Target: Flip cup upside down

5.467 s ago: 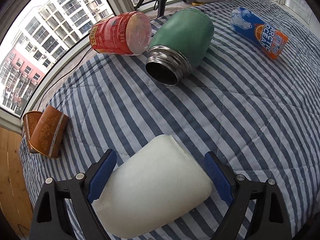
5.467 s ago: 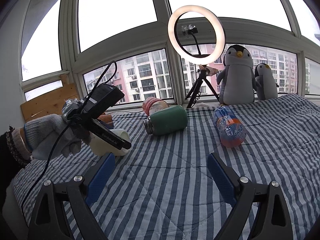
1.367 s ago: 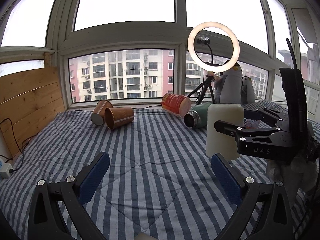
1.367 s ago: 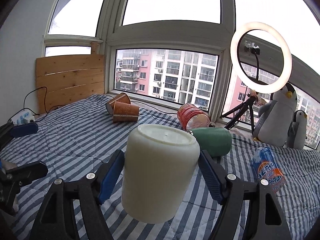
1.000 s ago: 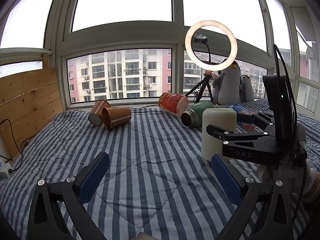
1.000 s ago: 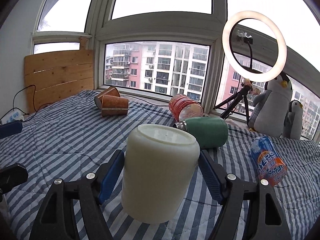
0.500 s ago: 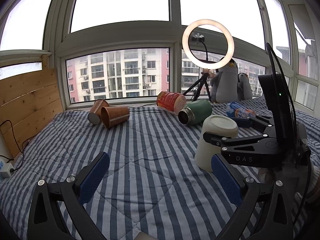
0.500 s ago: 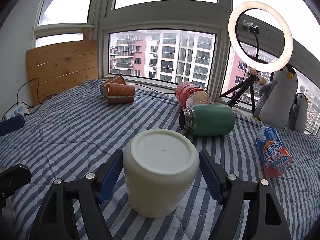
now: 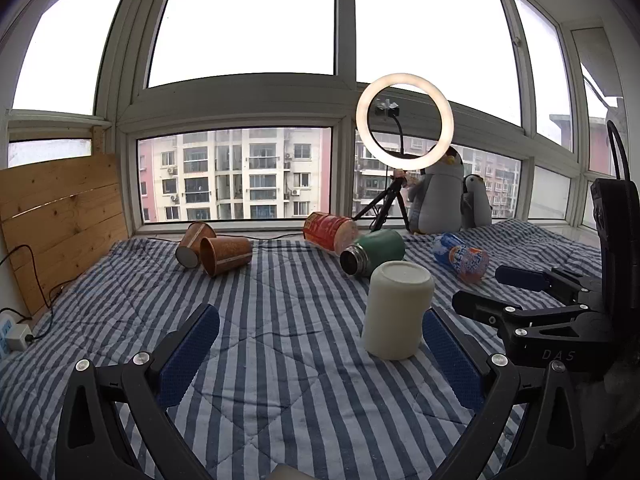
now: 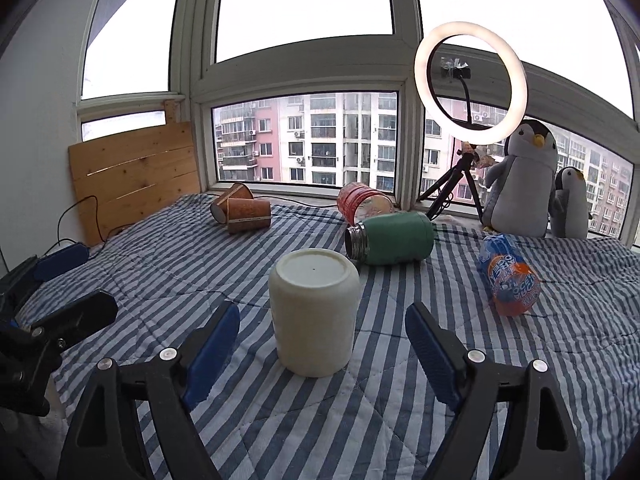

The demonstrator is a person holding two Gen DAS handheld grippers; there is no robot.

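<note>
The white cup (image 10: 314, 312) stands upside down on the striped bedcover (image 10: 168, 272), its flat base facing up. It also shows in the left wrist view (image 9: 396, 316). My right gripper (image 10: 322, 346) is open, its blue pads (image 10: 212, 344) wide of the cup on either side, not touching it. My left gripper (image 9: 320, 360) is open and empty, with the cup just beyond its right pad. The right gripper shows from the side in the left wrist view (image 9: 520, 292).
A green flask (image 10: 390, 238), a red can (image 10: 360, 204), an orange-blue bottle (image 10: 510, 276) and two brown paper cups (image 10: 242, 208) lie behind the cup. A ring light on a tripod (image 10: 470, 84) and two plush penguins (image 10: 520, 184) stand by the window. A wooden board (image 10: 134, 176) leans at left.
The right gripper has set the cup down on the bedcover, opened and drawn back from it. The left gripper has stayed open, shifting only slightly.
</note>
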